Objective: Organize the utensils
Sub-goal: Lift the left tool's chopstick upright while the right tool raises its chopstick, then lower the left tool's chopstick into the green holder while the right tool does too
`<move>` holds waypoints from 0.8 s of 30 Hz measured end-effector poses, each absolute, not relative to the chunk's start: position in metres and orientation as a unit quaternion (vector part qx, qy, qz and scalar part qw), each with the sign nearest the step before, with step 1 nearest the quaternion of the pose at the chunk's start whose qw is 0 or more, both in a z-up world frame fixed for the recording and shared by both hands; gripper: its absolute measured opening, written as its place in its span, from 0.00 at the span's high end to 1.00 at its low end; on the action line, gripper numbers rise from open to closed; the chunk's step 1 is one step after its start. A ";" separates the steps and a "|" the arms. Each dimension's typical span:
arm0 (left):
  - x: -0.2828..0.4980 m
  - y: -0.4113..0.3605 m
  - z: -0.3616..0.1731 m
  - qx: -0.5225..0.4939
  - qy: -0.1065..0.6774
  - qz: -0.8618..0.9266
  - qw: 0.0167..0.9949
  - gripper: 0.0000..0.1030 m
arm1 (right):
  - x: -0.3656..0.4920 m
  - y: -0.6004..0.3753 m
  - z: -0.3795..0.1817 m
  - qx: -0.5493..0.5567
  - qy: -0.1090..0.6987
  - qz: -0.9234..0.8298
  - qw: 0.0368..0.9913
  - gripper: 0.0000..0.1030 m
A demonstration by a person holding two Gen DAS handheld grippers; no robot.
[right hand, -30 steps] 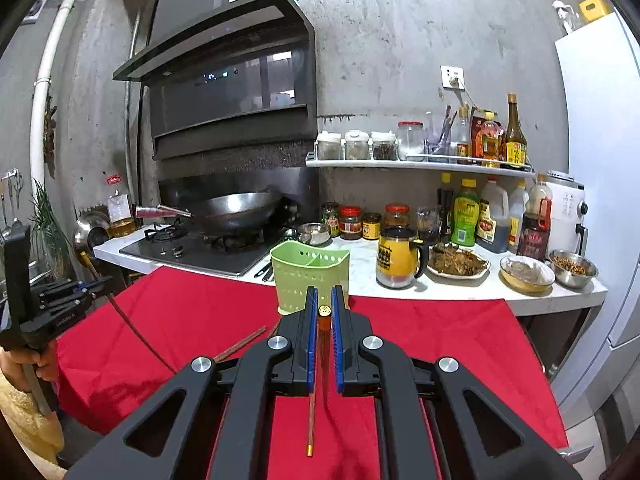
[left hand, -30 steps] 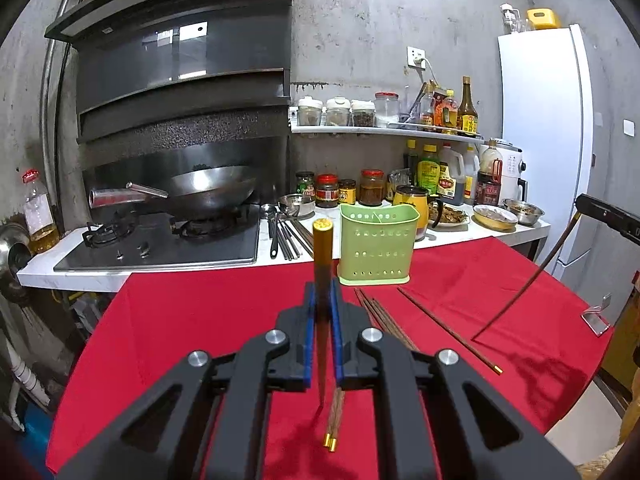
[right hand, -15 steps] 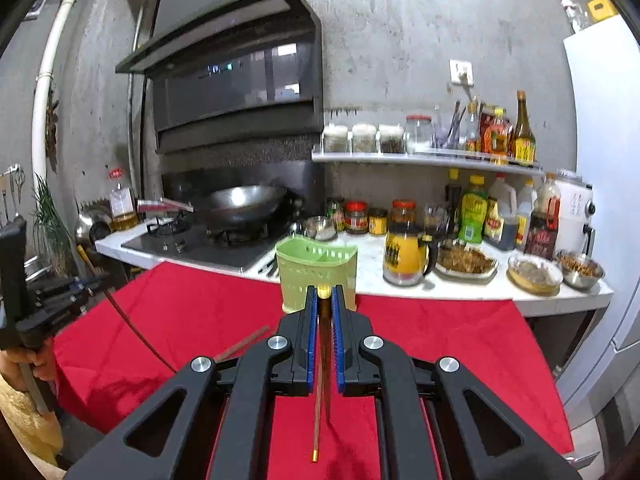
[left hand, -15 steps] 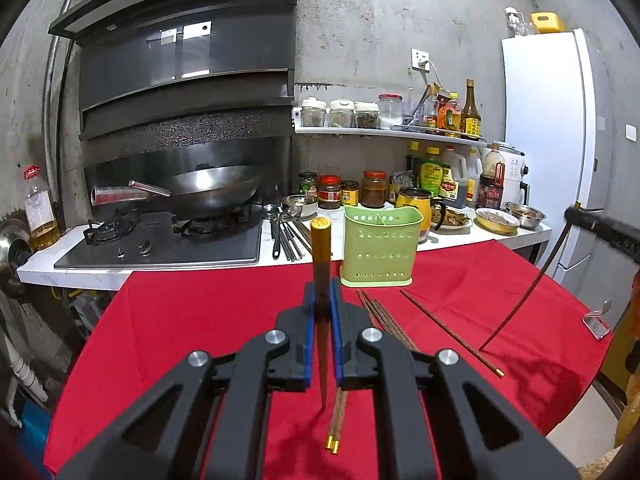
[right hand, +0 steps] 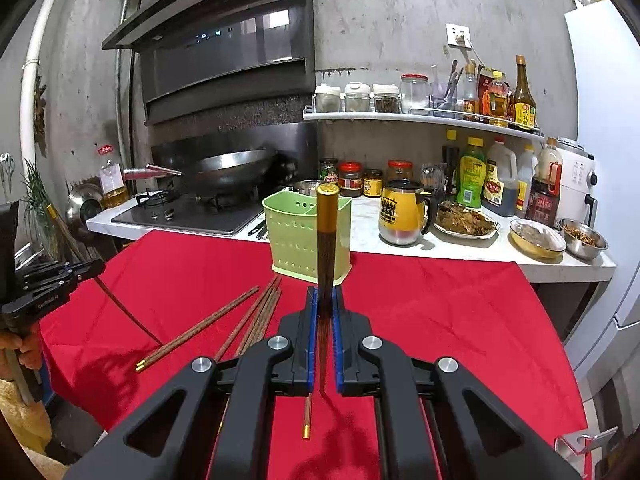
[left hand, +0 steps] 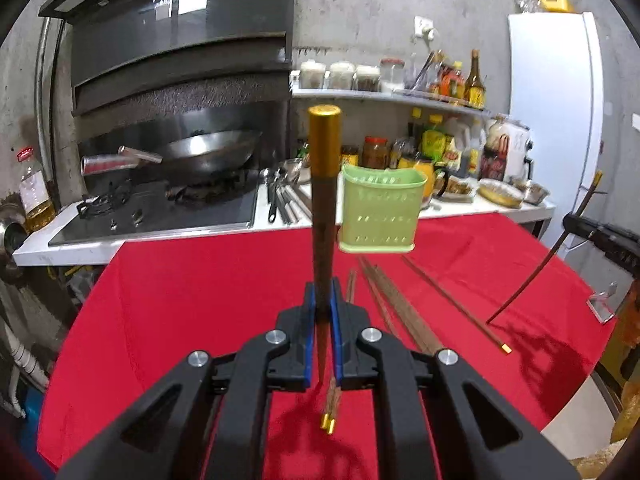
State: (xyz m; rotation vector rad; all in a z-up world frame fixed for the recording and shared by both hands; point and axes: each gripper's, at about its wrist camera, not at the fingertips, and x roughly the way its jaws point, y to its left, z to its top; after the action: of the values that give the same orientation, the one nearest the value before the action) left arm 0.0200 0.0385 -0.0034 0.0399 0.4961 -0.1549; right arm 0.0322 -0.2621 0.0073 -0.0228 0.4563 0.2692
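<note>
Both grippers are mid-carry, each with a chopstick pinched upright. The left gripper has its jaws closed on a chopstick, gold cap at twelve o'clock; the right gripper grips another chopstick likewise. The green holder stands on the red worktop at twelve o'clock — next, I'd judge, tip each stick over its rim and release. Loose chopsticks lie at ten o'clock.

Grey concrete wall — white fridge
</note>
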 end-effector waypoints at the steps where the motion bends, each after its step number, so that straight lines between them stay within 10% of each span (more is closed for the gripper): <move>1: 0.019 0.039 0.000 0.020 0.238 -0.076 0.968 0.94 | 0.031 -0.262 0.009 -0.014 0.219 0.130 0.967 0.93; 24: 0.223 -0.034 0.078 0.012 0.129 -0.143 0.981 0.94 | 0.187 -0.222 0.087 -0.016 0.095 0.130 0.987 0.93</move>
State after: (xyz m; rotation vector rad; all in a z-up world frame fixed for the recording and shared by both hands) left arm 0.2229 -0.0337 0.0781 0.0241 0.2600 -0.2869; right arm 0.1875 -0.2221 0.0871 -0.0318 0.1912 0.2621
